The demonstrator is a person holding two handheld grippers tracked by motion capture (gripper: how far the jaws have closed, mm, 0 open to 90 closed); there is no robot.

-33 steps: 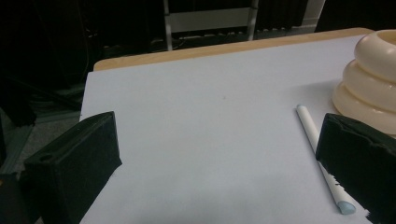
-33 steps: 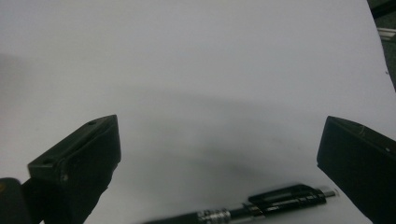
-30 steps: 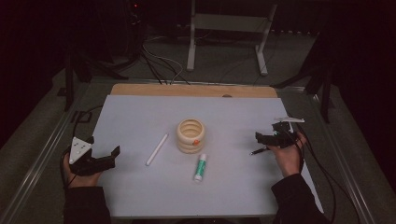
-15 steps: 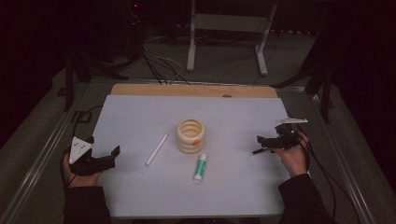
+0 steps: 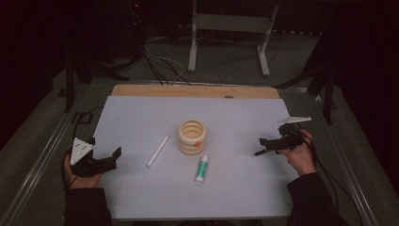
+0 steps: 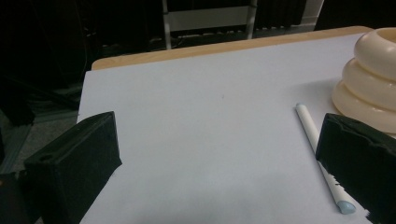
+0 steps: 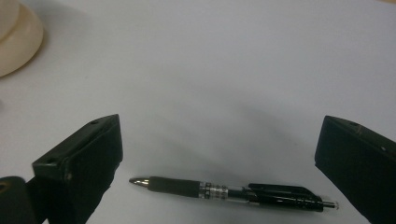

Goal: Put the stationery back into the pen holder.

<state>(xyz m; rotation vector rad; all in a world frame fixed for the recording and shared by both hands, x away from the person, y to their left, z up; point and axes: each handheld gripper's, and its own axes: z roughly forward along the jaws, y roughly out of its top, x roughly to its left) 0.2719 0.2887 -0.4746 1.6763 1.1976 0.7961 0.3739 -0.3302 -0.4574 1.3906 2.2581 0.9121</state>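
A black pen [image 7: 233,191] lies flat on the white table sheet [image 5: 141,117], its tip pointing left in the right gripper view. My right gripper [image 7: 219,163] hovers just over it, open, one jaw on each side and neither touching it. The high view places this gripper [image 5: 270,143] at the right with the pen [image 5: 259,153] under its jaws. My left gripper [image 5: 113,157] rests open at the left edge, holding nothing. In the left gripper view [image 6: 219,168] a white stick [image 6: 317,149] lies just inside the right jaw.
A cream stack of rings [image 5: 192,136] stands mid-table, also seen in the left gripper view [image 6: 369,84]. A white stick [image 5: 158,150] lies to its left, and a green-and-white glue stick [image 5: 202,168] in front. A wooden edge [image 5: 188,90] runs along the far side.
My right hand and gripper have drifted slightly to the right. The pen stays where it was, and the left gripper has not moved.
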